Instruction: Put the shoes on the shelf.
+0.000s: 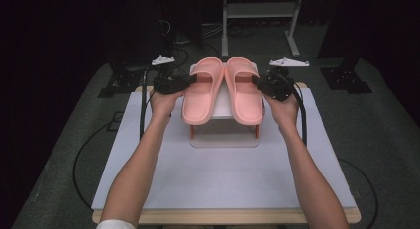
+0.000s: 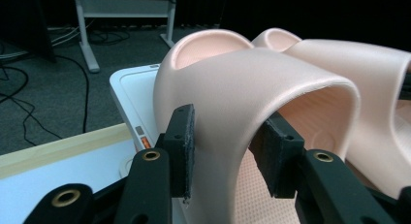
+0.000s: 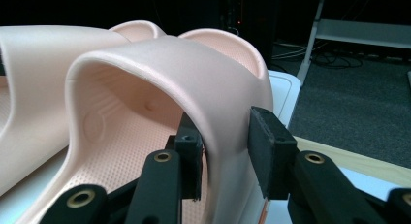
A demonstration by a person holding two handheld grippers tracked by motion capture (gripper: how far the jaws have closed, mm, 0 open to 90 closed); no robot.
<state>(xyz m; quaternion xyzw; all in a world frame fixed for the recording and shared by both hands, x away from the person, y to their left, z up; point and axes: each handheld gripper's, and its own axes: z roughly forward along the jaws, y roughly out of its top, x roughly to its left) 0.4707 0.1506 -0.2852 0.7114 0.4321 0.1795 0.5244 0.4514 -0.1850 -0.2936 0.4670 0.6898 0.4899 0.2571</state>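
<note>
My left gripper clamping the left slide's strap, my right gripper clamping the right slide's, both slides on a white stand mid-counter

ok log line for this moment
left gripper: shut on left slipper strap | right gripper: shut on right slipper strap | slippers over white rack

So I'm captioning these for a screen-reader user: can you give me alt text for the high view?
Two pink slippers sit side by side on a small white stand on a white table. A person grips each slipper's strap from the outside, with the left hand-held gripper and the right hand-held gripper.
</note>
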